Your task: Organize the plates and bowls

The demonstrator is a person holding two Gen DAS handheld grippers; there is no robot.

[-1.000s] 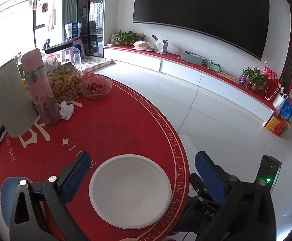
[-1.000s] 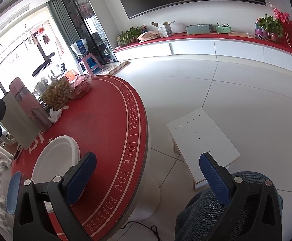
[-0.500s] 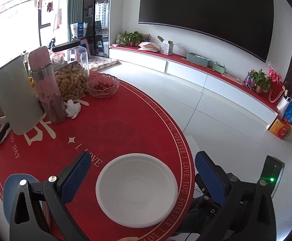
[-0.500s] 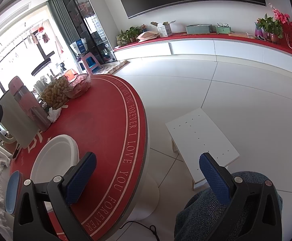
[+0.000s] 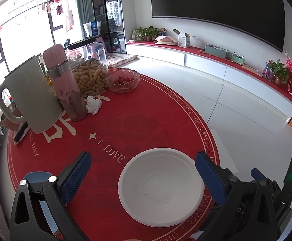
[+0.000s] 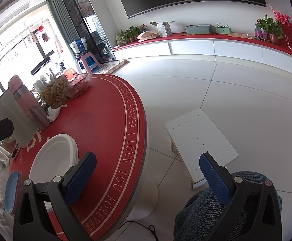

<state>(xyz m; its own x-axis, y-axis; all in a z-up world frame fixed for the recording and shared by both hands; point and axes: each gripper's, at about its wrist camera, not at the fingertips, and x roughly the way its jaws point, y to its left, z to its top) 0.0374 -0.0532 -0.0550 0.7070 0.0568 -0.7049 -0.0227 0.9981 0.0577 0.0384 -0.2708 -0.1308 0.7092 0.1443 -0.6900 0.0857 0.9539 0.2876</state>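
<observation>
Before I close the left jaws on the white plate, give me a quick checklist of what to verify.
1. Left gripper open, jaws wide apart: ok.
2. White plate centred between the jaws: not ok, it sits toward the right-hand jaw.
3. Plate empty: ok, nothing lies in it.
4. Single plate or a stack: cannot tell; the right wrist view hints at layered rims.
5. Kettle, bottle and peanut jar away from the plate: ok, they stand at the far side of the table.
6. Right gripper out of the way: ok, open and empty at the table edge.
</observation>
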